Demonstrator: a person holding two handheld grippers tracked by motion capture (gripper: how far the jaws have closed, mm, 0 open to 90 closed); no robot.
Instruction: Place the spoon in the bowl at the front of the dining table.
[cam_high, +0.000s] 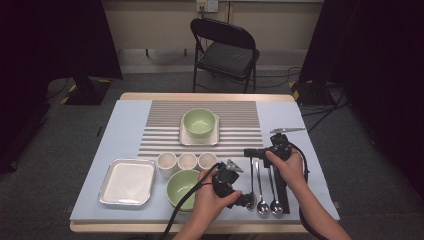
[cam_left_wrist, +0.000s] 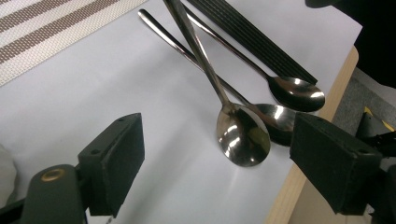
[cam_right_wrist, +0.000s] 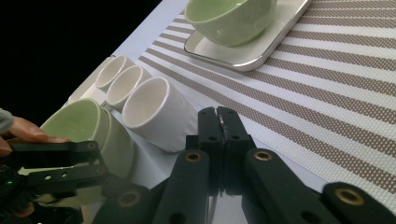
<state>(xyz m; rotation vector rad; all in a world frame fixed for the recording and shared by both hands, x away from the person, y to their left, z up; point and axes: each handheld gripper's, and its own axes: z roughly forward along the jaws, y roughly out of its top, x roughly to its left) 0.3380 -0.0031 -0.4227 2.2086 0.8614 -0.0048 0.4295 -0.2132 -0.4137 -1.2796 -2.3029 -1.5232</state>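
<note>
Three spoons (cam_high: 262, 187) and a black strip (cam_high: 283, 192) crowd the table's (cam_high: 95, 187) near right corner, while bare cloth lies open beside the far bowl (cam_high: 199, 122).

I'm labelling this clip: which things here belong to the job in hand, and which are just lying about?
In the job: spoons, open left gripper, shut right gripper.
Lying about: white cups, near green bowl, far green bowl, empty tray, striped mat, black strip.
</note>
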